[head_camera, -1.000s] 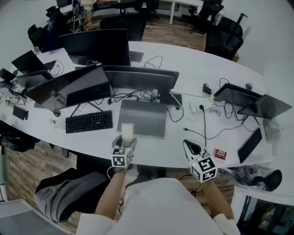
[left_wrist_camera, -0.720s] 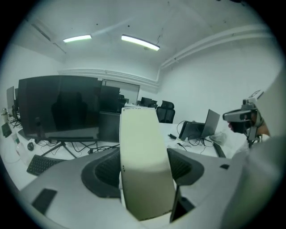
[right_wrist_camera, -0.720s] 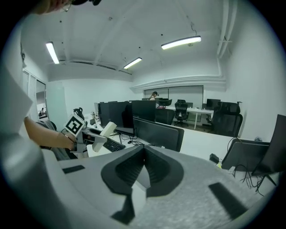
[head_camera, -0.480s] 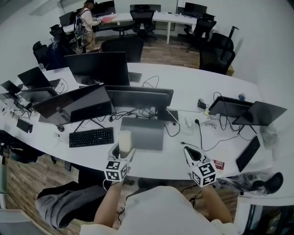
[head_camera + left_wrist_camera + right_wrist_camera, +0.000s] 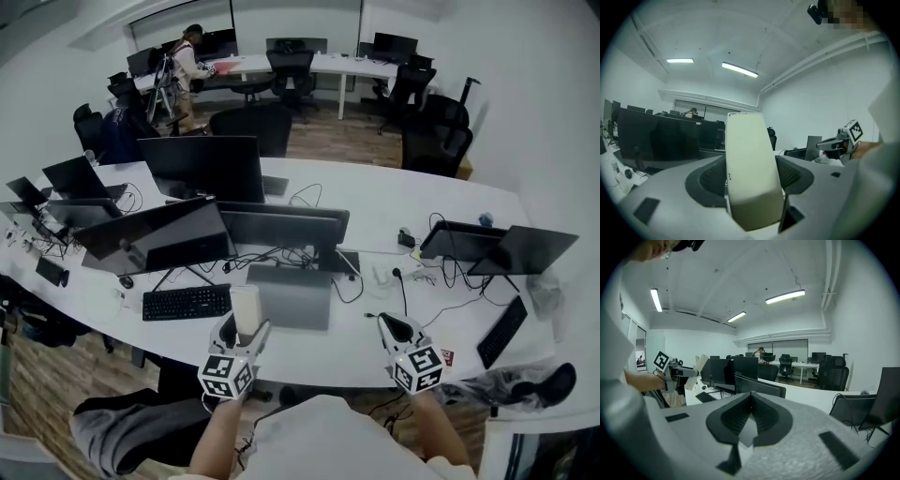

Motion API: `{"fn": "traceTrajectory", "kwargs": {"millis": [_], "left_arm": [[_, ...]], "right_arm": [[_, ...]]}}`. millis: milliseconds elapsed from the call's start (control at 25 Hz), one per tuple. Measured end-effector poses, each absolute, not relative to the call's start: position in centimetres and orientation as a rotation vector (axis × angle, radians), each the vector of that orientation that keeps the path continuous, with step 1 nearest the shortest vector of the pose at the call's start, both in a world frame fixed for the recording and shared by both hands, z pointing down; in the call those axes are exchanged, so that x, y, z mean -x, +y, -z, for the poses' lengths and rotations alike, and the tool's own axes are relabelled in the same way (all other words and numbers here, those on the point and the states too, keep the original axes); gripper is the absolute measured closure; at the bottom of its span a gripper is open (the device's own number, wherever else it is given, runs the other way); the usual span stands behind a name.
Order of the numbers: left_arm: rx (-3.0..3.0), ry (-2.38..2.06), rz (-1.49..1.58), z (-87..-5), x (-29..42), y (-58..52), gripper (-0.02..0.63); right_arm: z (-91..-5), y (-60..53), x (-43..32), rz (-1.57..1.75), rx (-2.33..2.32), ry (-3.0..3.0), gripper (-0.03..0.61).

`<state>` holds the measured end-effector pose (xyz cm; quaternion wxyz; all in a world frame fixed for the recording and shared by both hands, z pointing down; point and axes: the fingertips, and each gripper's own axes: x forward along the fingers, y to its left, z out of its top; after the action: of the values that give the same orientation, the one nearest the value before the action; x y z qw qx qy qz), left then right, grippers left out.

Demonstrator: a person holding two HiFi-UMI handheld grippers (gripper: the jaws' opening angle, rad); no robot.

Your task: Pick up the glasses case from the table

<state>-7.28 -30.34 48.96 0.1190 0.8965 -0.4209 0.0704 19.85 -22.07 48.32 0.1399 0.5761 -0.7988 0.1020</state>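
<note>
A cream-white glasses case [image 5: 750,168] stands upright between the jaws of my left gripper [image 5: 752,176], which is shut on it and holds it well above the desk. In the head view the glasses case [image 5: 247,312] sticks up from the left gripper [image 5: 241,330] in front of the closed laptop [image 5: 294,294]. My right gripper [image 5: 394,327] hovers to the right at about the same height. Its jaws meet with nothing between them in the right gripper view [image 5: 751,401], where the left gripper [image 5: 680,372] and the glasses case [image 5: 696,367] show at the left.
The long white desk [image 5: 394,208] carries several monitors [image 5: 204,167], a black keyboard [image 5: 186,302], cables [image 5: 408,281] and two laptops [image 5: 497,246] at the right. Office chairs [image 5: 431,127] stand behind it. A grey garment [image 5: 122,433] lies on a chair at my lower left.
My left gripper has risen with the glasses case, from just above the desk edge to well above it. The right gripper has risen a little too. The head view has tilted up.
</note>
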Motion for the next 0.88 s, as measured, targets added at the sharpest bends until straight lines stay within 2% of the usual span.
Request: {"fn": "traceTrajectory", "kwargs": {"millis": [360,880], "left_arm": [[-2.685,-1.275,-0.102,-44.6,7.9,-29.5,0.305],[-2.702,-1.262,-0.078,-45.0,6.7,-30.0,0.305]], "right_arm": [[-46.3,-21.9,-21.4,-0.254,-1.707,-2.322,0.577],[-46.4,-22.4,-22.8,-0.229,-1.724,-2.309,0.577]]}}
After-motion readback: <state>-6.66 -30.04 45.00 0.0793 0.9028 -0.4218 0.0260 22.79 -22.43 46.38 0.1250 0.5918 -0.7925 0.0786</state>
